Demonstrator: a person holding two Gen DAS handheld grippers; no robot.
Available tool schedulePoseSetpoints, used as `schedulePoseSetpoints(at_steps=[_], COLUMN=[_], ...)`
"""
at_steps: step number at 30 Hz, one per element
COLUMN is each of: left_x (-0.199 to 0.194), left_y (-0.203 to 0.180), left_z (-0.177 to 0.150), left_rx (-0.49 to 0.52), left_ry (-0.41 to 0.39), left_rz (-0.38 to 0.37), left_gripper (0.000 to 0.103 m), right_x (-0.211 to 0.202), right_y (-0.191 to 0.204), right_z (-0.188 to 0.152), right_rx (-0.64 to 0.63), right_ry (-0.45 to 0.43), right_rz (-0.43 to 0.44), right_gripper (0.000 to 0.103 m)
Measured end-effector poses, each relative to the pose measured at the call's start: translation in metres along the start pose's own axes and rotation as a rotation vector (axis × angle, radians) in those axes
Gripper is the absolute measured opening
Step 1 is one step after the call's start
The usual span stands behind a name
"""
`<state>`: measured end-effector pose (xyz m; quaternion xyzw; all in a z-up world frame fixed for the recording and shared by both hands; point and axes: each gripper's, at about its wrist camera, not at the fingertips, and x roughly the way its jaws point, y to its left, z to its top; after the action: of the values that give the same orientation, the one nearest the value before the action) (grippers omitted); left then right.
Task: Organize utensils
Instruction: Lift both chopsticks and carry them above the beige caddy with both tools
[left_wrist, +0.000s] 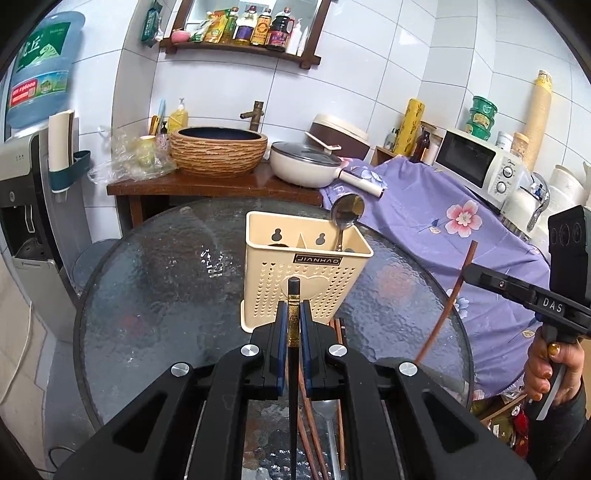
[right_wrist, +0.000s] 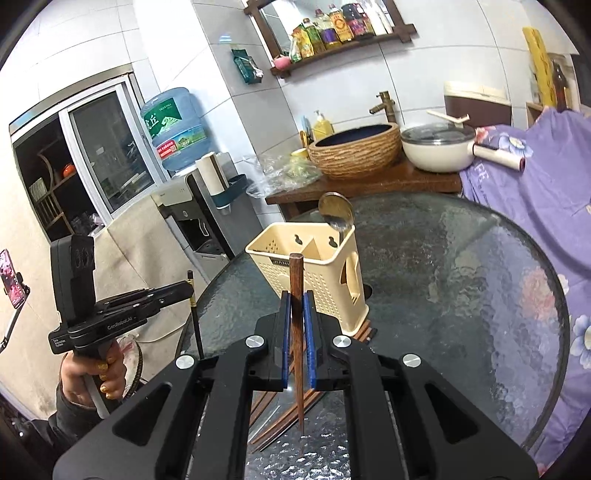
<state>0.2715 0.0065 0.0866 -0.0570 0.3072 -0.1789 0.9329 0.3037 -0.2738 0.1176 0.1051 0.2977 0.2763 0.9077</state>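
- Holding one chopstick in each tool, you have both grippers lifted above the round glass table (left_wrist: 155, 280).
- Your left gripper (left_wrist: 294, 314) is clamped tight on a black chopstick (left_wrist: 293, 295): glossy black shaft with a gold patterned band sitting right between the blue pads.
- Your right gripper (right_wrist: 296, 306) is closed just as firmly on a brown wooden chopstick (right_wrist: 296, 273), plain reddish-brown with a squared top end.
- Each stick runs nearly upright through its jaws, blunt end up and thin end down toward the table; the brown one leans a little.
- The cream perforated holder (left_wrist: 306, 266) stands upright just beyond both grippers, with two compartments open at the top. A metal spoon (left_wrist: 347, 212) already stands in its right compartment, bowl up.
- More brown chopsticks (right_wrist: 284, 417) and another spoon (left_wrist: 327, 413) lie flat on the glass below your grippers, at the holder's near foot.
- The glass to the left and right of the holder is bare; the table's far edge meets a wooden counter (left_wrist: 207, 184), and purple floral cloth (left_wrist: 443, 229) borders the right rim.
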Motion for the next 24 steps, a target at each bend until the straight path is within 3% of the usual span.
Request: schedulePoseSetpoints(at_steps=[12, 24], left_x=[-0.029, -0.056], left_y=[-0.018, -0.038], left_z=[0.032, 0.102], left_rx=[0.073, 0.097], left_ry=[-0.080, -0.178], left_rz=[-0.008, -0.032], left_gripper=[0.007, 0.006], right_x=[-0.015, -0.032], right_y=[0.032, 0.063], right_z=[0.036, 0.100], right_rx=[-0.085, -0.154], right_ry=[-0.035, -0.136], right_rz=[0.003, -0.044], right_gripper=[0.008, 0.008])
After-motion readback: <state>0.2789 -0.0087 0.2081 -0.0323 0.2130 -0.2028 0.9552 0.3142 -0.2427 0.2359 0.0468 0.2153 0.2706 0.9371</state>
